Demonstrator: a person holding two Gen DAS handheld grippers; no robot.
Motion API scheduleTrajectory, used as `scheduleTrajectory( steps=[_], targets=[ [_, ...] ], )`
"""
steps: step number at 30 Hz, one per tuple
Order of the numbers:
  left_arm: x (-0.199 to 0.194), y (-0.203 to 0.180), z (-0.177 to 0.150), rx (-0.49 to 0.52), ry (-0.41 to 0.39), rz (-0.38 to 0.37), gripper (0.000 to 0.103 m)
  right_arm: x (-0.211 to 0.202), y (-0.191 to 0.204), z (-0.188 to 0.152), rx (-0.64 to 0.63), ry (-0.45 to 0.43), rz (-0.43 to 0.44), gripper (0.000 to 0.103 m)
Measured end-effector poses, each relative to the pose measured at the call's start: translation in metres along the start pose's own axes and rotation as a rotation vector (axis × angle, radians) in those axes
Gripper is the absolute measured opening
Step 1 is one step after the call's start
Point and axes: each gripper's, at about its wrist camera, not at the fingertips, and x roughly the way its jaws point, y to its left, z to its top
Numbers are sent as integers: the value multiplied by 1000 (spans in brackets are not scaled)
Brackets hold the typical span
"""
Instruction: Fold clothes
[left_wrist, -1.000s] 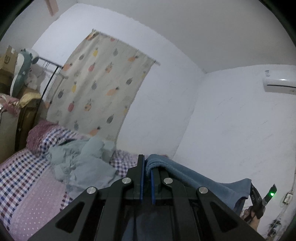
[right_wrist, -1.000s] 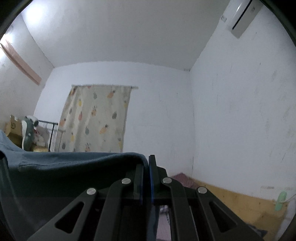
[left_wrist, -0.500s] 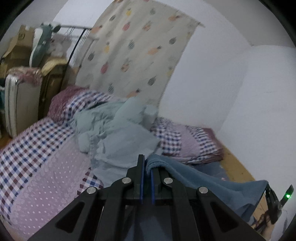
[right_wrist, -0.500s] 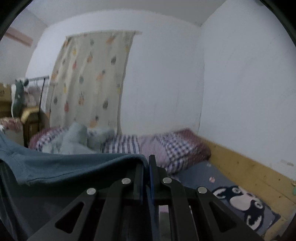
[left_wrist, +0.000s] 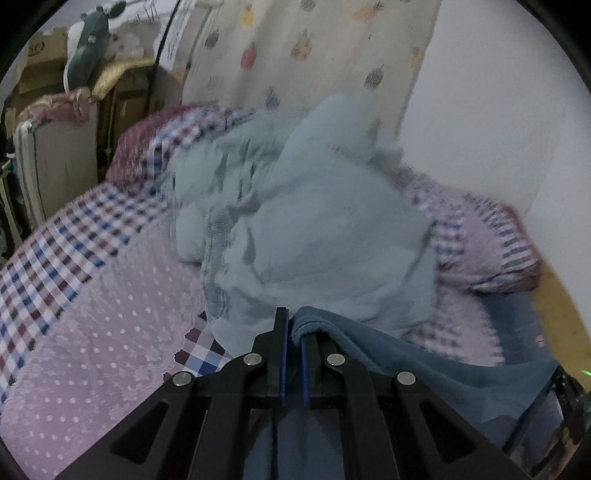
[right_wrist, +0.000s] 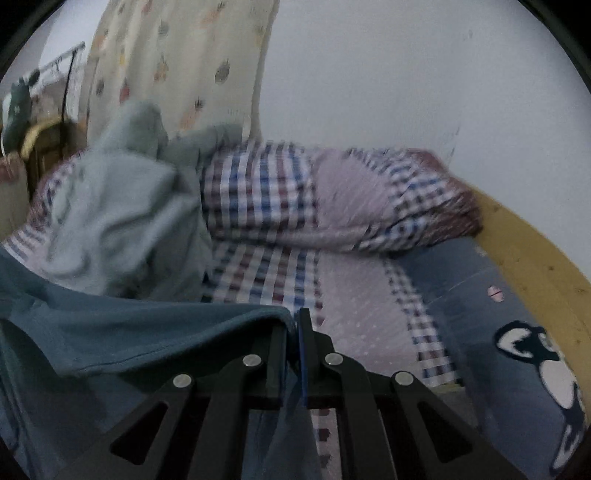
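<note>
A dark blue garment (left_wrist: 424, 365) hangs stretched in the air over the bed, each gripper holding one end. My left gripper (left_wrist: 293, 325) is shut on its folded edge, and the cloth runs off to the right. In the right wrist view the same blue garment (right_wrist: 122, 332) runs off to the left from my right gripper (right_wrist: 293, 325), which is shut on its other edge. The lower part of the garment is hidden under the gripper bodies.
A heap of pale teal clothes (left_wrist: 295, 214) lies on the checked and dotted bed cover (left_wrist: 92, 314) just ahead. A checked pillow (right_wrist: 332, 199) sits against the white wall. A blue mat with a cartoon animal (right_wrist: 535, 350) and a yellow wooden bed edge (right_wrist: 535, 258) lie to the right. Boxes and a stuffed toy (left_wrist: 88, 48) stand at the left.
Both grippers have tilted down from the wall and ceiling toward the bed, carrying the blue garment lower. The teal heap and pillow now fill the views.
</note>
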Motion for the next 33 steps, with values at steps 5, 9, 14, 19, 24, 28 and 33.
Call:
scheduleTrajectory(
  steps=[5, 9, 14, 19, 24, 28, 33],
  targets=[
    [100, 12, -18, -24, 107, 35, 4, 91, 19, -22, -30, 105, 12, 4],
    [155, 22, -34, -22, 156, 66, 4, 147, 31, -46, -46, 169, 17, 4],
    [191, 19, -52, 33, 168, 85, 4, 216, 46, -76, -66, 248, 24, 4],
    [196, 15, -57, 80, 149, 86, 5, 250, 59, -101, -83, 292, 15, 4],
    [186, 15, -58, 109, 130, 61, 5, 246, 59, -108, -40, 277, -21, 36],
    [166, 23, -57, 86, 114, 15, 25, 225, 49, -109, 5, 256, 10, 46],
    [123, 35, -60, 65, 81, -39, 66, 184, 46, -119, -11, 260, 88, 55]
  ],
)
